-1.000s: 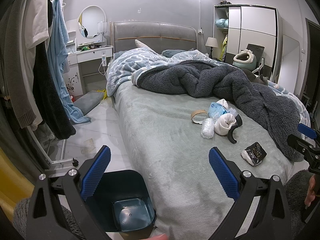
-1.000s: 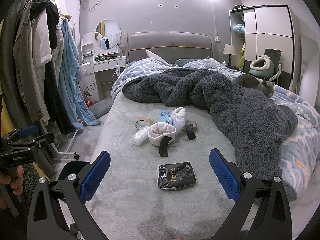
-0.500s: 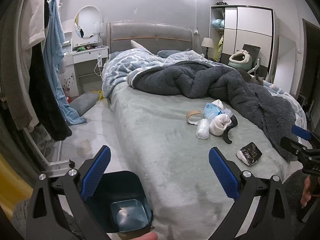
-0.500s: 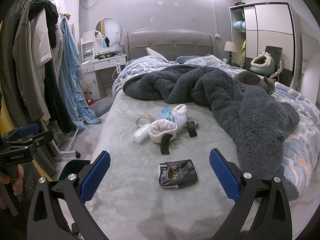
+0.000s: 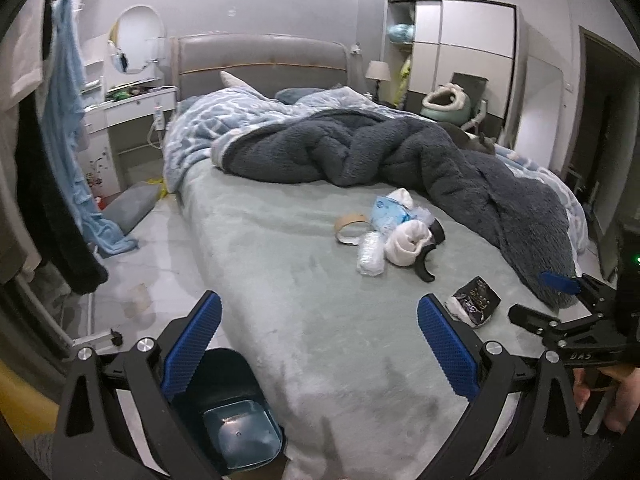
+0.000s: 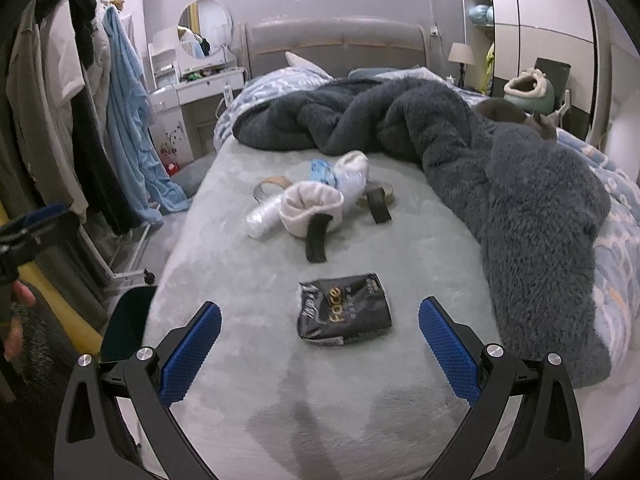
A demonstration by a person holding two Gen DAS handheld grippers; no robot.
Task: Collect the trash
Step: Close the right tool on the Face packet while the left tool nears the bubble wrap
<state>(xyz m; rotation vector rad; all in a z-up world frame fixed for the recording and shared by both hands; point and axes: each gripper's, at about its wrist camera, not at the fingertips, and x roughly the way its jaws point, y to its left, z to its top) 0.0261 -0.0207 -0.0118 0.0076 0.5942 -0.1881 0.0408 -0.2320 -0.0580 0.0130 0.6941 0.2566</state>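
Observation:
A black snack packet (image 6: 344, 314) lies on the grey-green bed sheet (image 6: 240, 280), just ahead of my open, empty right gripper (image 6: 320, 344). It also shows in the left wrist view (image 5: 476, 302). Farther up the bed lies a heap of trash: a crushed clear bottle (image 6: 262, 218), a white sock (image 6: 312, 208), a blue wrapper (image 6: 322, 170), cardboard tape rings (image 6: 272, 184) and black straps (image 6: 316, 238). My left gripper (image 5: 320, 344) is open and empty above the bed's near corner, over a dark bin (image 5: 228, 412) on the floor.
A dark fluffy blanket (image 6: 500, 160) covers the right and far side of the bed, with a grey cat (image 6: 516, 114) lying on it. A clothes rack (image 6: 80, 120) stands to the left. A dresser with a mirror (image 6: 204, 36) and a wardrobe (image 6: 540, 40) stand by the far wall.
Both grippers have moved forward towards the bed. The black packet now sits closer to my right gripper. The right gripper has come further into the left wrist view.

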